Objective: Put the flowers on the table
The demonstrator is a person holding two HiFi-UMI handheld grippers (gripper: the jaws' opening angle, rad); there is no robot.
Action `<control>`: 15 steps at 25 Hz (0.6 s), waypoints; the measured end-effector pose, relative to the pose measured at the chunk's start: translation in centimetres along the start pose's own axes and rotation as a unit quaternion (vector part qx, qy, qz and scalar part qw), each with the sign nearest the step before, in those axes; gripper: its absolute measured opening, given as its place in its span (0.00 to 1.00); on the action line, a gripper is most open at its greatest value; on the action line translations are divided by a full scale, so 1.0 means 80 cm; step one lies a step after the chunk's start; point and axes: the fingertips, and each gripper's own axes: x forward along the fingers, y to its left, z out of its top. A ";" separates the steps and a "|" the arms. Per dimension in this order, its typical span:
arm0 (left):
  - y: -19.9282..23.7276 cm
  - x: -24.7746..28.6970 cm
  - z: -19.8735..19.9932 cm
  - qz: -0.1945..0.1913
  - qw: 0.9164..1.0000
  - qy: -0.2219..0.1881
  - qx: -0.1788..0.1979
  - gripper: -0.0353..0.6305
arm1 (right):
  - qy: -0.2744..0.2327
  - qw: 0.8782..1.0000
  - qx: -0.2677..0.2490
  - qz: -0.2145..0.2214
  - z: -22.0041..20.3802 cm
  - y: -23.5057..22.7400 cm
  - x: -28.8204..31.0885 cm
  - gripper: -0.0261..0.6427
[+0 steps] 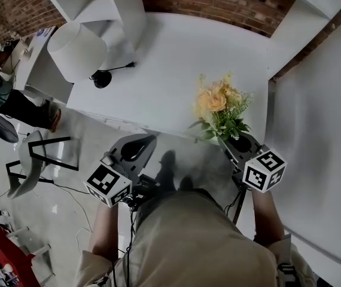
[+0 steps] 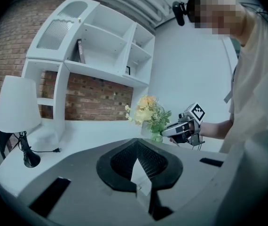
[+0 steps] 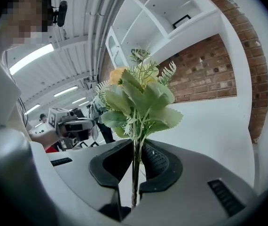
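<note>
A bunch of yellow and cream flowers (image 1: 218, 103) with green leaves stands upright in my right gripper (image 1: 233, 140), which is shut on the thin stems. It hangs over the near edge of the white table (image 1: 170, 52), towards its right end. In the right gripper view the stem runs down between the dark pads (image 3: 160, 161) of the right gripper (image 3: 135, 166), with the flowers (image 3: 138, 98) rising above. My left gripper (image 1: 137, 146) is off the table's near edge, to the left of the flowers and apart from them. In its own view the left gripper (image 2: 137, 161) has its jaws together with nothing held. That view also shows the flowers (image 2: 148, 112).
A white-shaded lamp (image 1: 78, 52) on a black base (image 1: 102, 79) stands at the table's left end, its cord lying on the top. White shelving (image 2: 101, 46) stands against a brick wall (image 1: 230, 2) behind the table. A chair (image 1: 33, 160) stands on the floor at the left.
</note>
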 end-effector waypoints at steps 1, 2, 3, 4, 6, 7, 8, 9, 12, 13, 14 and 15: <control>0.006 0.000 0.001 0.000 1.000 -0.001 -0.001 0.06 | 0.001 1.000 0.000 -0.003 0.003 -0.002 0.005 0.12; 0.013 0.001 0.002 -0.001 1.000 -0.002 -0.002 0.06 | 0.002 1.000 0.000 -0.007 0.007 -0.005 0.010 0.12; 0.019 0.001 0.003 -0.002 1.000 -0.003 -0.004 0.06 | 0.003 1.000 -0.001 -0.011 0.010 -0.007 0.015 0.12; 0.025 0.002 0.004 -0.004 1.000 -0.005 -0.006 0.06 | 0.003 1.000 -0.003 -0.017 0.014 -0.010 0.019 0.12; 0.037 0.006 0.007 -0.007 1.000 -0.006 -0.008 0.06 | 0.000 1.000 -0.005 -0.031 0.023 -0.018 0.026 0.12; 0.043 0.008 0.009 -0.010 1.000 -0.007 -0.008 0.06 | -0.003 0.999 -0.004 -0.037 0.028 -0.023 0.030 0.12; 0.047 0.011 0.010 -0.013 1.000 -0.007 -0.009 0.06 | -0.005 0.999 -0.002 -0.043 0.032 -0.027 0.033 0.12; 0.052 0.014 0.011 -0.016 1.000 -0.007 -0.010 0.06 | -0.005 0.999 0.000 -0.047 0.035 -0.032 0.037 0.12; 0.066 0.022 0.013 -0.022 1.000 -0.009 -0.014 0.06 | -0.002 0.998 -0.002 -0.060 0.043 -0.042 0.048 0.12; 0.072 0.024 0.013 -0.023 1.000 -0.010 -0.016 0.06 | -0.001 0.998 -0.004 -0.064 0.045 -0.044 0.053 0.12; 0.077 0.025 0.013 -0.023 1.000 -0.010 -0.018 0.06 | 0.001 0.998 -0.005 -0.068 0.048 -0.047 0.058 0.12; 0.082 0.027 0.013 -0.024 0.999 -0.010 -0.019 0.06 | 0.002 0.997 -0.006 -0.071 0.050 -0.050 0.062 0.12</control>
